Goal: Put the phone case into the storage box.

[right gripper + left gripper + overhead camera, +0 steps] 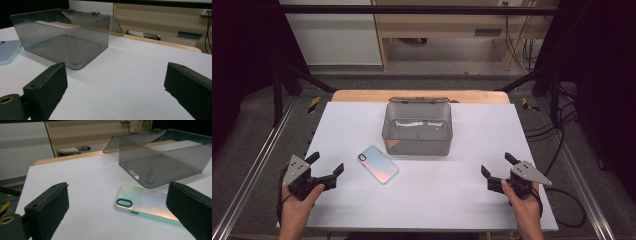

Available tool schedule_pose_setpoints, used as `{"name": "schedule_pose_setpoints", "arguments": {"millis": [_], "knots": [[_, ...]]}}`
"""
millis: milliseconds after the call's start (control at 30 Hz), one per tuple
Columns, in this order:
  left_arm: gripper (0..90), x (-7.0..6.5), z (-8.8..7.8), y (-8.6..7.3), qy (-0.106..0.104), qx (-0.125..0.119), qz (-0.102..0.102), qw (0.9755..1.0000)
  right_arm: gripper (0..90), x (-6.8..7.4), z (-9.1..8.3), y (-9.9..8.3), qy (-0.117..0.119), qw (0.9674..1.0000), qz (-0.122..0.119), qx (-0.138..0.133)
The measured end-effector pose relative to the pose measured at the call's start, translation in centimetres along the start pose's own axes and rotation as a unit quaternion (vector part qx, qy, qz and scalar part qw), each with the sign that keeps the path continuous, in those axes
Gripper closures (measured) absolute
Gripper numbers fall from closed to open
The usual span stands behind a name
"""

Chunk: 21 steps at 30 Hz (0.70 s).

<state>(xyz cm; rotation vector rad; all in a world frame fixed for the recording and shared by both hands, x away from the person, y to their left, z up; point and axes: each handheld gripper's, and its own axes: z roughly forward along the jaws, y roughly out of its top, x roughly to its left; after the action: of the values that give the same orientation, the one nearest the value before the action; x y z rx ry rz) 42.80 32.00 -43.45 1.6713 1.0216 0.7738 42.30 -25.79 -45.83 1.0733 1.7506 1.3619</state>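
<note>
Evidently we are after the phone [378,164], lying face down on the white worktop [462,200] just beside the open smoky box [417,128], so our left gripper [326,163] gapes empty near it, our right gripper [496,164] likewise well apart.

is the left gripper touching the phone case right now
Apart. In the high view, bare white table separates the left gripper from the phone case, and its jaws stand open with nothing between them.
</note>
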Motion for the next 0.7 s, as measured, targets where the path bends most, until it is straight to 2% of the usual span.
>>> {"name": "schedule_pose_setpoints", "arguments": {"millis": [133, 167, 200, 233, 300, 333, 367, 400, 433, 500, 533, 567, 600, 700], "knots": [[13.1, 0.1, 2.2, 0.7, 0.0, 0.046, 0.02, 0.9987, 5.4, -0.1, 0.1, 0.0, -0.002, 1.0, 0.005, 0.002], [15.9, 0.2, 2.8, 0.9, -0.003, 0.059, 0.02, 0.998, 5.4, -0.1, 0.2, 0.0, -0.003, 1.0, 0.008, 0.004], [22.3, 0.5, 4.0, 1.4, -0.007, 0.08, 0.01, 0.9967, 5.5, -0.1, 0.2, -0.1, -0.005, 0.9999, 0.007, 0.007], [25.7, 0.5, 4.0, 1.4, -0.007, 0.08, 0.01, 0.9967, 5.6, -0.2, 0.2, -0.1, -0.007, 0.9999, 0.008, 0.008], [37.9, 0.7, 5.1, 1.8, -0.014, 0.093, 0.013, 0.9955, 5.8, -0.2, 0.1, 0.0, -0.01, 0.9999, 0.01, 0.008], [37.9, 0.7, 5.6, 2.0, -0.015, 0.1, 0.019, 0.9947, 5.8, -0.2, 0.1, 0.0, -0.01, 0.9999, 0.01, 0.008], [47.1, 0.6, 6.7, 2.3, -0.021, 0.12, 0.034, 0.992, 6.0, -0.2, 0.1, 0.0, -0.012, 0.9998, 0.013, 0.008], [53.5, 0.6, 6.7, 2.3, -0.021, 0.12, 0.034, 0.992, 6.0, -0.2, 0.1, 0.0, -0.013, 0.9998, 0.013, 0.007], [57.2, 0.5, 7.7, 2.5, -0.027, 0.139, 0.044, 0.989, 6.0, -0.2, 0.1, 0.0, -0.012, 0.9998, 0.014, 0.008], [68.5, 0.3, 8.9, 2.6, -0.033, 0.161, 0.053, 0.9849, 6.0, -0.1, 0.1, -0.1, -0.01, 0.9998, 0.014, 0.01], [72.3, 0.1, 9.5, 2.6, -0.033, 0.177, 0.054, 0.9822, 6.0, -0.1, 0.2, -0.1, -0.008, 0.9998, 0.012, 0.01], [76.1, 0.1, 9.5, 2.6, -0.033, 0.177, 0.054, 0.9822, 6.0, -0.1, 0.2, -0.1, -0.008, 0.9998, 0.012, 0.01], [76.1, 0.1, 10.1, 2.5, -0.029, 0.191, 0.06, 0.9793, 6.1, -0.1, 0.2, -0.1, -0.008, 0.9999, 0.009, 0.011], [86.2, 0.0, 11.7, 2.1, -0.028, 0.218, 0.067, 0.9734, 6.3, 0.1, 0.1, -0.1, -0.004, 0.9998, 0.01, 0.014]]}}
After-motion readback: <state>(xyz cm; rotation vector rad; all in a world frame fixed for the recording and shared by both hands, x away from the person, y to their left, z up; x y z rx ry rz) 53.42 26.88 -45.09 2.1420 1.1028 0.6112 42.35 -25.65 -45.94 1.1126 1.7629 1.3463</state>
